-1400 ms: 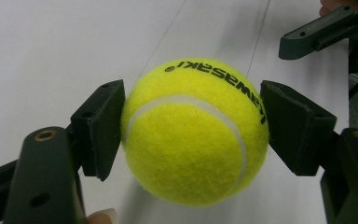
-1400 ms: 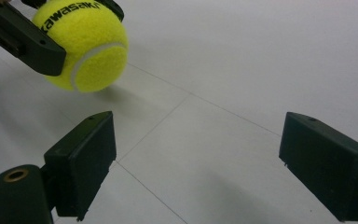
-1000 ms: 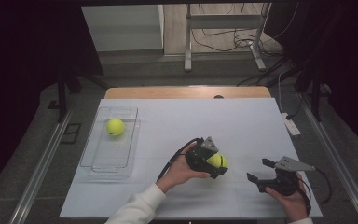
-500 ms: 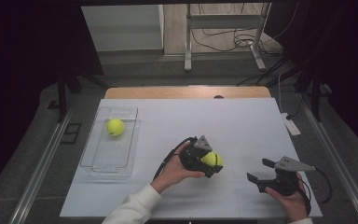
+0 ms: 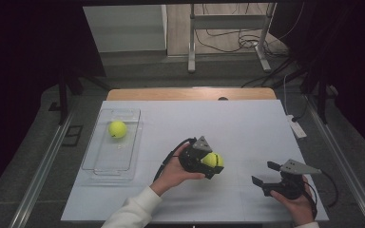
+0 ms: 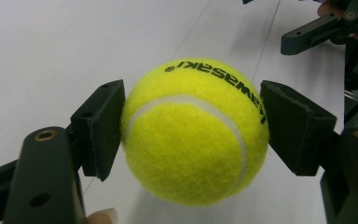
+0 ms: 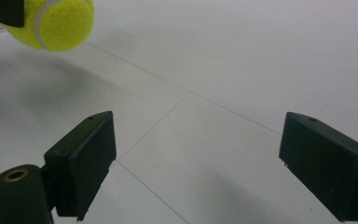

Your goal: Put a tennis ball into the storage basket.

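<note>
One overhead camera, two riding the grippers
High view faces forward and down on the table [image 5: 247,123]; gripper views sit close, sharing the tennis ball [image 6: 193,133] (yellow)

tray [image 5: 102,167]: table [image 5: 247,123] left | 1 ball [image 5: 117,128] in tray | grippers right

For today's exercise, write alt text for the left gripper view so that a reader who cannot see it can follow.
A fuzzy yellow tennis ball with black lettering is clamped between the two black jaws of the left gripper, above a plain white table surface. The dark jaws of the right gripper show in the upper right corner.
</note>
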Demonstrator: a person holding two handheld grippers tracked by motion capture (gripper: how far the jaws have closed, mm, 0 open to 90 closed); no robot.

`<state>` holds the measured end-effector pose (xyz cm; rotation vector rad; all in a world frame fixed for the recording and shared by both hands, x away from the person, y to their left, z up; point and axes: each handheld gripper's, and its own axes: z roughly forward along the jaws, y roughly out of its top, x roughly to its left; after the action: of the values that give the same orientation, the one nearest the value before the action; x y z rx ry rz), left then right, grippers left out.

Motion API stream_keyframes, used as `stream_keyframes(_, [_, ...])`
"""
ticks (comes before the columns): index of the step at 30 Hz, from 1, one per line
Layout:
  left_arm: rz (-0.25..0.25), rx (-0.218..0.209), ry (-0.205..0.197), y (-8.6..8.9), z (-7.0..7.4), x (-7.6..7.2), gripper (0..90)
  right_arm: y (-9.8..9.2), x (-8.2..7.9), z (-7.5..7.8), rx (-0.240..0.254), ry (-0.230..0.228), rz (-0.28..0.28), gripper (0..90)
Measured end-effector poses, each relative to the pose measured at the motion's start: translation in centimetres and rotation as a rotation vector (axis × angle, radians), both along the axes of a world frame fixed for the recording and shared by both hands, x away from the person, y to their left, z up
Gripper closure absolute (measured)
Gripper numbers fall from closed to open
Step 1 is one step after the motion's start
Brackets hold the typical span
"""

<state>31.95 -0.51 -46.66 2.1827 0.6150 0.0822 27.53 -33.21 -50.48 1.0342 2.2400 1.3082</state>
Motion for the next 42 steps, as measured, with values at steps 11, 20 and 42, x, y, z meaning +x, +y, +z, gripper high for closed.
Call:
stream_keyframes(11, [0.018,-0.028,-0.013,1.0,0.8,0.0,26.6,0.0,0.0,0.0,-0.001,-0.001,-0.001,11.7])
stream_keyframes(20, [0.035,-0.046,-0.023,1.8,1.4,-0.1,26.6,0.0,-0.1,0.1,0.002,-0.001,-0.001,11.7])
stream_keyframes(42, [0.071,-0.084,-0.048,3.7,2.7,0.1,26.6,0.0,-0.1,0.1,0.001,0.002,-0.002,11.7])
